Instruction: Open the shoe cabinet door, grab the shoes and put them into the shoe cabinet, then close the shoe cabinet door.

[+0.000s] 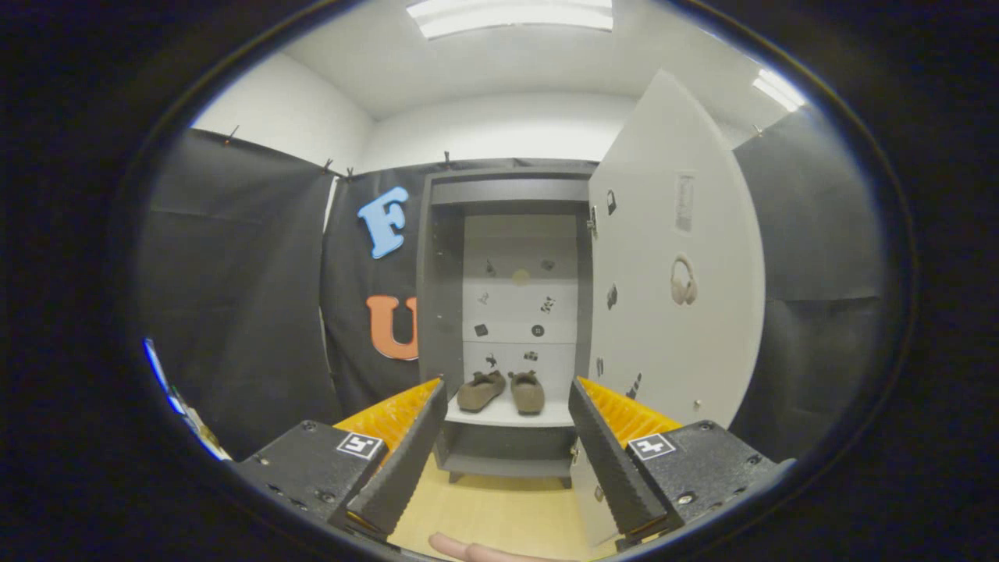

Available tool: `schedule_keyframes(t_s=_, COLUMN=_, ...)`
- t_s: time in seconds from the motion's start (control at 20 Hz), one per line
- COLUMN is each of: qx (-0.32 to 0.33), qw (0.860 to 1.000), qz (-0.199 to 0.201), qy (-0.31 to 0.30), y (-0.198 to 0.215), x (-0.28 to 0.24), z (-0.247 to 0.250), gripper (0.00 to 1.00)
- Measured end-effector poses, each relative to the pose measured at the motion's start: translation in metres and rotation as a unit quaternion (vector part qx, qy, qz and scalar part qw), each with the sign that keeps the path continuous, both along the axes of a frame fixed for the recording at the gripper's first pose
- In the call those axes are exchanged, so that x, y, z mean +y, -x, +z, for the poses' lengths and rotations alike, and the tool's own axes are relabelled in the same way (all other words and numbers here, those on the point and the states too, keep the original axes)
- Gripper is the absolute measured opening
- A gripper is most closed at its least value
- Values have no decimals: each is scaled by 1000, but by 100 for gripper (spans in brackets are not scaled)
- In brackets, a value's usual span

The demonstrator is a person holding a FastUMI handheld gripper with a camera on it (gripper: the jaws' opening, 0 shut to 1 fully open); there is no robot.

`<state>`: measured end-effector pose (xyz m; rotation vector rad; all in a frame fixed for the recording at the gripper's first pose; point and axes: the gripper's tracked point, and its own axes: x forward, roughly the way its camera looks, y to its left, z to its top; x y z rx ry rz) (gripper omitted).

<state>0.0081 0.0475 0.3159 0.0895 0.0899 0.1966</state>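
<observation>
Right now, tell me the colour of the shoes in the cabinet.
Brown shoes, on the cabinet shelf; gripper view.

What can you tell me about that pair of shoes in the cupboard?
The shoes are a brown pair of soft, low slip-ons that look like suede or felt. They sit side by side on the pale bottom shelf inside the open shoe cabinet, toes angled slightly apart. Nothing else touches them. The gripper is open and empty, well short of them; they show beyond and between its fingers.
</observation>
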Motion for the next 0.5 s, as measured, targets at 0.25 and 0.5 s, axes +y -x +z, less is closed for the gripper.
schedule_keyframes(t_s=0.25, qx=-23, qw=999, qz=7, qy=23, y=57, x=-25, z=-8, gripper=99)
schedule_keyframes(t_s=0.5, qx=-34, qw=999, qz=11, qy=35, y=94, x=-57, z=-25, gripper=100)
